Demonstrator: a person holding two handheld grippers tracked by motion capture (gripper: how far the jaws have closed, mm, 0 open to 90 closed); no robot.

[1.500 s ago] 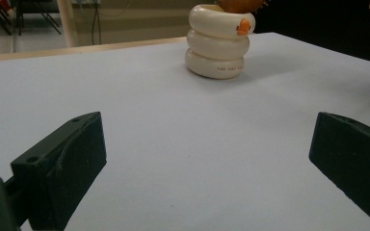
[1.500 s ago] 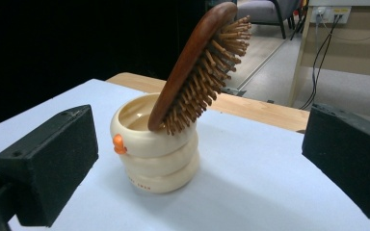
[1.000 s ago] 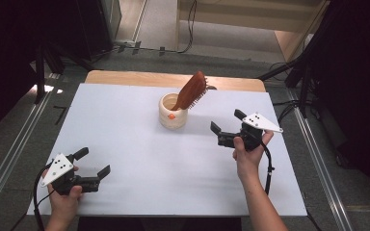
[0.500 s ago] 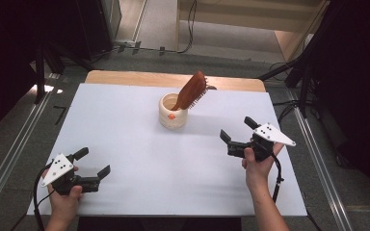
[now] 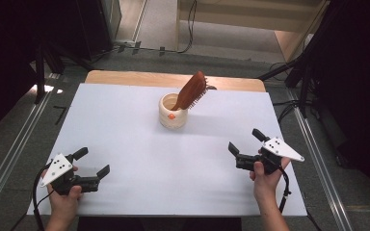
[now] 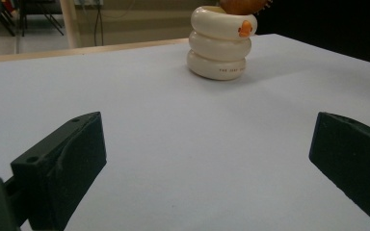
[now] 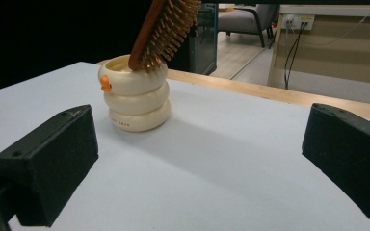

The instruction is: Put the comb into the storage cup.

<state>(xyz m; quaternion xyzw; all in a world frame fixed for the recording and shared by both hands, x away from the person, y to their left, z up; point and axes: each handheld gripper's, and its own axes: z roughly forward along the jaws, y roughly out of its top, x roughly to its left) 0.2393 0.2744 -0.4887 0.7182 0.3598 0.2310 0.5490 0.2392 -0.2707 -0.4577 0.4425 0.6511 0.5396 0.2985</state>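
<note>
hairbrush (image 5: 191, 91) leans in cup (image 5: 173, 112) on white table (image 5: 125, 134).

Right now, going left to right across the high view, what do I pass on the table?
Left gripper → cream holder → wooden hairbrush leaning out of it toward the right → right gripper.

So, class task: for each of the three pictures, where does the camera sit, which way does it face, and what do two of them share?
High view: above the person's side, facing forward and down on the white table; both forearms, left hand-held gripper, right hand-held gripper.
Left gripper view: low on that gripper, facing the cream holder; own open jaws.
Right gripper view: low, facing the holder and hairbrush; own open jaws.
Shared: the holder.
</note>
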